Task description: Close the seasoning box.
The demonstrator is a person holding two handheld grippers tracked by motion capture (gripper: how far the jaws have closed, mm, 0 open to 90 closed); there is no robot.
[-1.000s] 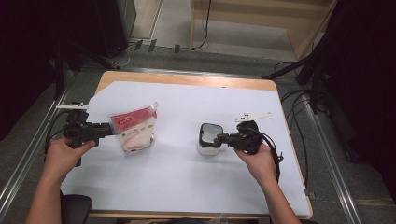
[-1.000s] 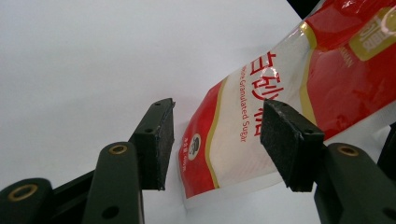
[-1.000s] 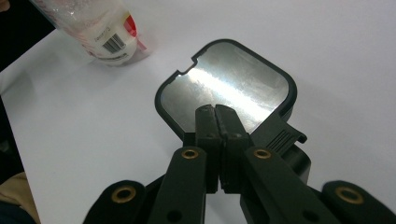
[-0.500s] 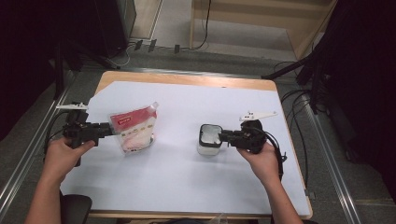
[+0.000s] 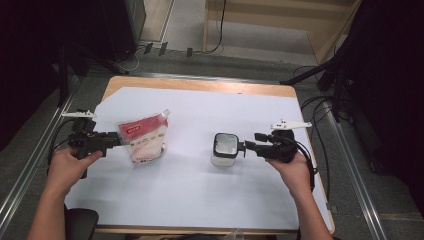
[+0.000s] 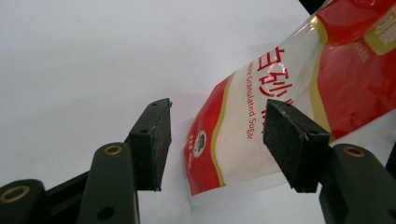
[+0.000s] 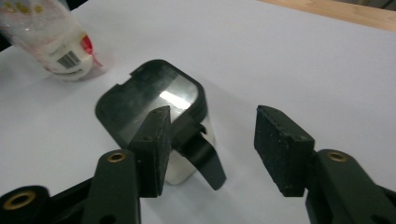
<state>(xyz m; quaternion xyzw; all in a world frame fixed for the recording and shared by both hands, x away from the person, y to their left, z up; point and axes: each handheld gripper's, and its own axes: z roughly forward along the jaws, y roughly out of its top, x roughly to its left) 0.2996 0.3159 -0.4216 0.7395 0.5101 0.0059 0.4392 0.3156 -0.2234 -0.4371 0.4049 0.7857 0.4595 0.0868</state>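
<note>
The right tool [image 5: 246,146] has just been opening its jaws, and they now stand apart just beside a small clear jar with a black lid [image 5: 224,149], with nothing pressed between them; the lid's black tab [image 7: 201,161] lies just ahead of one jaw rather than between the pads. It looks like a release, so the sound way to finish is to draw the tool straight back along its own line, keeping the jaws wide so neither pad catches that tab and tips the jar over. The left tool [image 5: 116,140] also stands apart, its pads on either side of the corner of a red and white sugar bag [image 5: 144,138] without pressing on it; to take the bag, close on the flat sealed edge, not the filled belly. The left gripper view gives the print on the bag [image 6: 261,116] and the open gap at both pads. The high view shows the bag and jar well apart on the white surface [image 5: 200,195], which neither close view reveals.
</note>
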